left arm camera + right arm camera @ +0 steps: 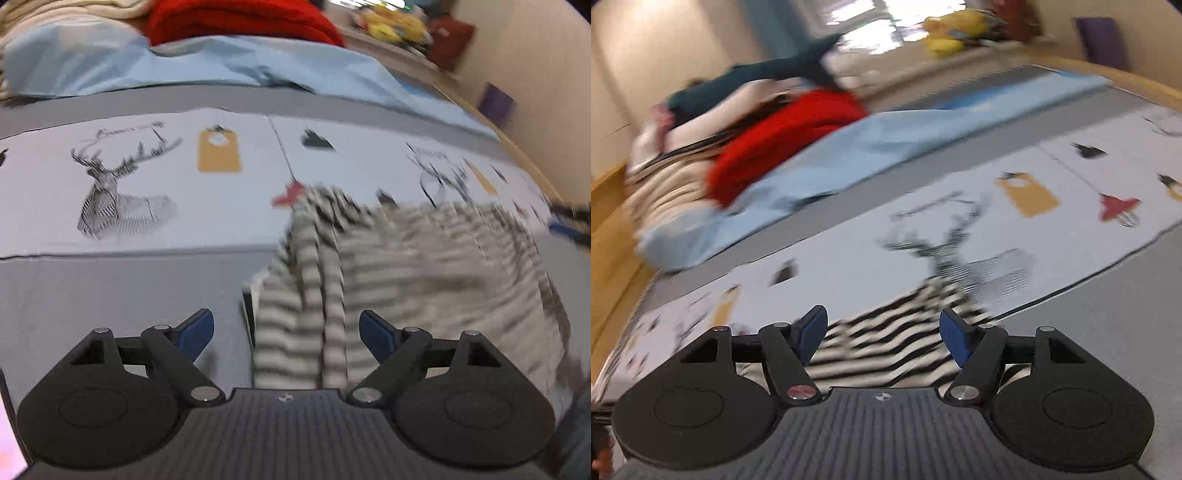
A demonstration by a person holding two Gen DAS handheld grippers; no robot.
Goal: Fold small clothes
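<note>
My left hand-held gripper (286,330) has its blue pads spread wide with nothing clamped; the striped garment (388,280) lies below and beyond the gap, its nearer edge running under the gripper body. My right hand-held gripper (882,334) is also parted, gripping nothing, with the same black-and-white stripes showing between and under its fingers. The garment rests on a bed cover (147,206) printed with a stag (110,192) and an orange tag (218,151). Farther back lie a light blue sheet (849,155) and a red blanket (783,144).
</note>
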